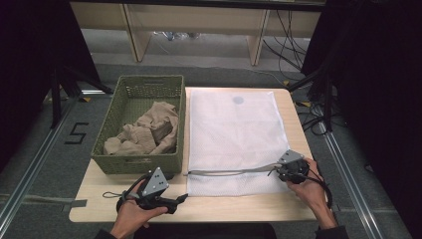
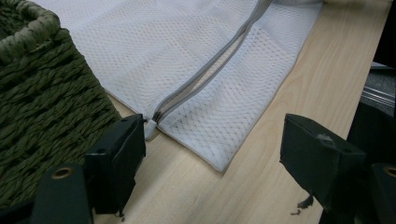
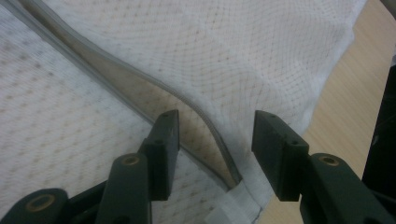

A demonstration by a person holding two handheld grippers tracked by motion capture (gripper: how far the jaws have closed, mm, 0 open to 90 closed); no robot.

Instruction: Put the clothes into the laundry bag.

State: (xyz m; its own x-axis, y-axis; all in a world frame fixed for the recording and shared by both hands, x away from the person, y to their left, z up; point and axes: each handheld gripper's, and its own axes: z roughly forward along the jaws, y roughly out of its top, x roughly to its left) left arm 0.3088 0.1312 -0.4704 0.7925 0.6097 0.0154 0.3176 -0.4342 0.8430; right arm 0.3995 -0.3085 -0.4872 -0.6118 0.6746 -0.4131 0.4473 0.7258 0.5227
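Zipper [image 3: 205, 121] of the mesh laundry bag [image 1: 231, 134] already gapes between my right tongs' [image 3: 215, 135] unclenched jaws, my left tongs [image 2: 210, 154] wait released near its closed end, and beige clothes [image 1: 144, 132] remain in the basket [image 1: 139, 89] beyond them.

Both forearms come in from the near edge, the left gripper [image 1: 171, 201] held low with jaws apart, the right gripper [image 1: 276, 171] angled inward, its jaws parted around nothing gripped

Soft overhead light, dark surroundings, slightly grainy
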